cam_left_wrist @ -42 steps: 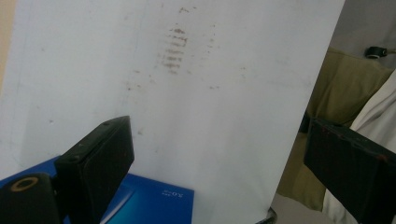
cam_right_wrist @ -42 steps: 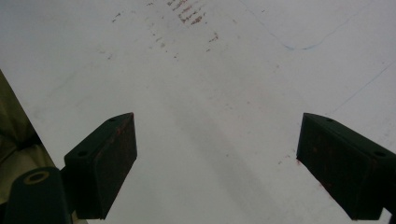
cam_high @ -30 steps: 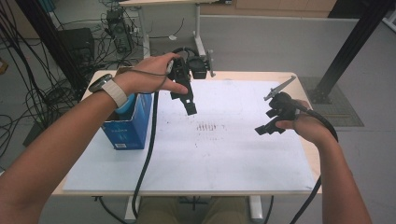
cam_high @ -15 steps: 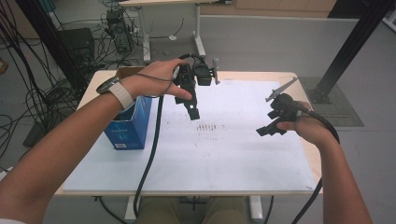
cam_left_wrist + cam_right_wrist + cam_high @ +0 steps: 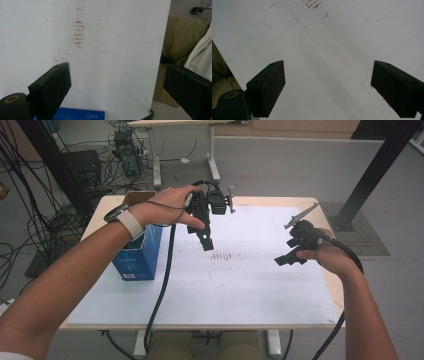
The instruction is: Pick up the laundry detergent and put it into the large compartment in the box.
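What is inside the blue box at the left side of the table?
The blue box is open at the top, with a brown cardboard flap raised. The person's left forearm lies across the opening, so its contents cannot be seen.

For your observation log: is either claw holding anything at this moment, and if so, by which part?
Nothing is held. The left claw and right claw both stand open above the white table, apart from the blue box.

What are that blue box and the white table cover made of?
The blue box looks like printed cardboard: its open top flaps show plain brown. The white cover looks like a thin matte sheet, paper or plastic, scuffed with brownish marks.
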`<state>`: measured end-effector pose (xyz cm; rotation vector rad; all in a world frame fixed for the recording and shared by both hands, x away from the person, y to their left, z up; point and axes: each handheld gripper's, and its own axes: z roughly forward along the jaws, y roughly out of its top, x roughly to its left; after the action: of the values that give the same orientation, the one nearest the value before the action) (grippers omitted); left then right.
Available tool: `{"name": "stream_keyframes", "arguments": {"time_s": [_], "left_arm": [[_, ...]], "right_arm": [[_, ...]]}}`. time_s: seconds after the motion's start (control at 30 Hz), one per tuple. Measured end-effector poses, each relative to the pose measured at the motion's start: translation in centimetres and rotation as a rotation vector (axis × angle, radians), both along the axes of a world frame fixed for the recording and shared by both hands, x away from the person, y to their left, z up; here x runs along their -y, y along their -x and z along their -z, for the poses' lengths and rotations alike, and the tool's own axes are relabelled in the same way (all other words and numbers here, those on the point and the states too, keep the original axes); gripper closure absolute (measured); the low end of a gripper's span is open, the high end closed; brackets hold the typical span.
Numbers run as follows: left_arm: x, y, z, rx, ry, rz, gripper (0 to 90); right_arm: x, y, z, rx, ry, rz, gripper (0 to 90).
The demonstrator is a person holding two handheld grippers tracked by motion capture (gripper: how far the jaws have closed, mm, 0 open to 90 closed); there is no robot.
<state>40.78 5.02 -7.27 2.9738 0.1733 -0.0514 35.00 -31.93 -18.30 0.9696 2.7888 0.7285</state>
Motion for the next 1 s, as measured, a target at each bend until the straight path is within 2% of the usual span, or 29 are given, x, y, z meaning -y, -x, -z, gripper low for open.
{"name": "stream_keyframes", "arguments": {"time_s": [0.5,1.0], "left_arm": [[0.04,0.24,0.26,-0.002,0.006,-0.001,8.4],[-0.35,0.23,0.5,-0.01,0.008,-0.016,8.5]], "right_arm": [[0.18,0.49,-0.17,0.003,0.0,0.013,12.2],[-0.03,0.59,-0.14,0.006,0.001,0.002,12.2]]}}
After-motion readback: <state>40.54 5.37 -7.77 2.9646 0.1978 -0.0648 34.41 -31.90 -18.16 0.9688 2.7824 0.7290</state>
